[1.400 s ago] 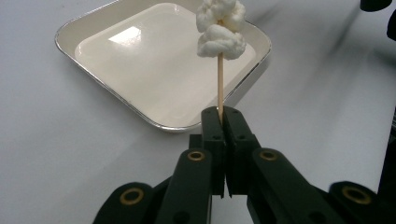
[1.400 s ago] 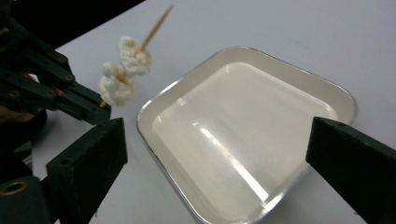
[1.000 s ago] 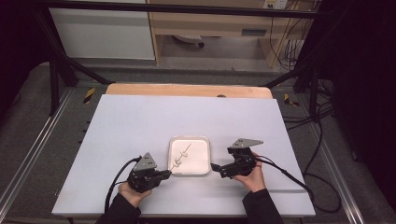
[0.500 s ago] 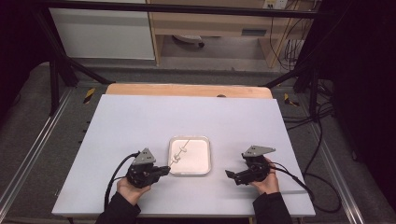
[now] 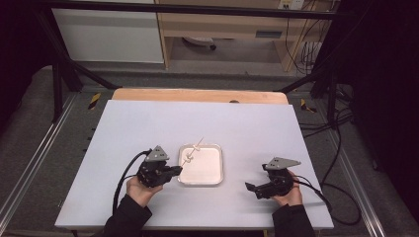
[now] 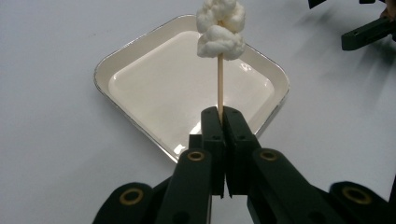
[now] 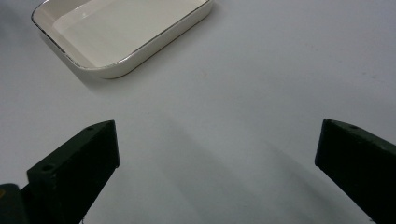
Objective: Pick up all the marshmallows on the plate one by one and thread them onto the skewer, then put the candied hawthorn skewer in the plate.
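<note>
Left gripper view: left gripper (image 6: 219,116) pinches a skewer (image 6: 219,84) by its end; the white lumps (image 6: 220,28) beyond could tip it loose over the tray (image 6: 140,60). Right gripper (image 7: 217,144) gapes wide, empty.

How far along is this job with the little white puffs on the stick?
Done: the white puffs already sit threaded on the wooden skewer. In hand: the left gripper is shut on its stem above the white tray. The right gripper is open, off the tray. Left: presumably setting the skewer down.
</note>
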The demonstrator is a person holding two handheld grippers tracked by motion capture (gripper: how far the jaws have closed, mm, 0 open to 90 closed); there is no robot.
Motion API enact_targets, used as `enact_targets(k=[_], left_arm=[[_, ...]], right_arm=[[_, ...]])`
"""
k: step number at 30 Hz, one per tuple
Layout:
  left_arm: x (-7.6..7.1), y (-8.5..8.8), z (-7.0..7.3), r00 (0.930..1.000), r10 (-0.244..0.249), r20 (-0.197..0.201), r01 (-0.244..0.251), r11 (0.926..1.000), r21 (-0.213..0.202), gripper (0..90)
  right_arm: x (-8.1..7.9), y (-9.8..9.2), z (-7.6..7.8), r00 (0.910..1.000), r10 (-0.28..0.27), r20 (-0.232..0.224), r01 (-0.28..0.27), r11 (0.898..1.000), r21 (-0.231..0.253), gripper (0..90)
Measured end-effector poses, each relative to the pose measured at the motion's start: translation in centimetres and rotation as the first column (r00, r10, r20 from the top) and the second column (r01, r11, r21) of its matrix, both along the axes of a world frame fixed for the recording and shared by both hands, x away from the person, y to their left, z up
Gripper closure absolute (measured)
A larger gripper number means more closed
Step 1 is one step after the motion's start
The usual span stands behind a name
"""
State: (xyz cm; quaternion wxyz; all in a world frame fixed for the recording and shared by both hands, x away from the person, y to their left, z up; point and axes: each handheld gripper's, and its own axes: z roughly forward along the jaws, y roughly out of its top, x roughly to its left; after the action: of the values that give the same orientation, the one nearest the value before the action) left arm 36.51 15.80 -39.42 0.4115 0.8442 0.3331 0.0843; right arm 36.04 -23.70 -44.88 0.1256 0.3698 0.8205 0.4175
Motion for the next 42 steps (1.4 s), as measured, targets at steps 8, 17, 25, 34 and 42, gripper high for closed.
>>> enact_targets(k=[8, 17, 25, 34, 42], left_arm=[[1.2, -1.1, 0.1, 0.9998, 0.012, -0.019, -0.012, 0.9997, 0.022, 88.1], [2.4, -2.7, -0.5, 0.9989, 0.014, -0.045, -0.012, 0.9983, 0.057, 88.1], [3.0, -4.1, -1.6, 0.9980, 0.008, -0.063, -0.002, 0.9947, 0.103, 88.2], [3.2, -4.9, -2.8, 0.9963, 0.013, -0.085, 0.001, 0.9853, 0.171, 88.1], [3.3, -4.8, -2.9, 0.9940, 0.037, -0.103, -0.014, 0.9757, 0.218, 88.2]], right_arm=[[-0.2, -0.3, 0.2, 0.9999, 0.001, 0.011, -0.001, 1.000, 0.010, 0.4], [-0.2, -0.7, 0.1, 0.9999, -0.008, 0.012, 0.008, 1.000, 0.018, 0.4], [-0.3, -0.7, 0.1, 1.0000, -0.001, 0.007, 0.001, 1.000, 0.016, 0.4], [-0.4, -0.6, 0.0, 1.0000, 0.004, 0.001, -0.004, 1.000, 0.018, 0.4], [-0.3, -0.6, -0.1, 1.0000, 0.001, 0.000, -0.001, 1.000, 0.018, 0.4]])
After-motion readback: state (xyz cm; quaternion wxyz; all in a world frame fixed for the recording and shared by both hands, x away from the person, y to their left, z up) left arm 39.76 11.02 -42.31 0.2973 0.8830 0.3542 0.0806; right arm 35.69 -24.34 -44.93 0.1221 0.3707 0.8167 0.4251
